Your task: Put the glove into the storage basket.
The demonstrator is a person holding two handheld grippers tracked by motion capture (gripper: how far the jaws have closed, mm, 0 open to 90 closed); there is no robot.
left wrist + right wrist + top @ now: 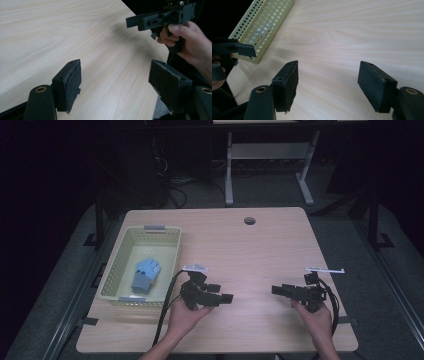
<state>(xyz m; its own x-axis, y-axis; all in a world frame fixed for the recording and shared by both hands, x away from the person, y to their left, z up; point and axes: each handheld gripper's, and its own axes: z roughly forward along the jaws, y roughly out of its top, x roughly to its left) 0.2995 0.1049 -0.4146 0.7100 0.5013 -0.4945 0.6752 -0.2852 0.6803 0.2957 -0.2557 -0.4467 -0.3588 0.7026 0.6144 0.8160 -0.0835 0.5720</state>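
Observation:
A pale green perforated basket (pixel 123 251) stands on the left of the wooden table (pixel 260 250) and holds a blue folded cloth item (pixel 146 275). To its right, near the front edge, a hand holds my left gripper (pixel 223 294), which points right. My right gripper (pixel 276 290) faces it, pointing left, with a gap of bare wood between them. In the left gripper view my left gripper (pixel 116 75) is open over bare table, with the right gripper (pixel 131 22) ahead of it. In the right gripper view my right gripper (pixel 328 75) is open and empty. The basket (pixel 265 25) and the left gripper (pixel 245 49) lie ahead at its left.
A round cable hole (pixel 249 220) sits near the table's far edge. Beyond the table stands a white desk frame (pixel 230 170) with cables on the dark floor. A black cable (pixel 167 305) trails from the left gripper toward the front edge.

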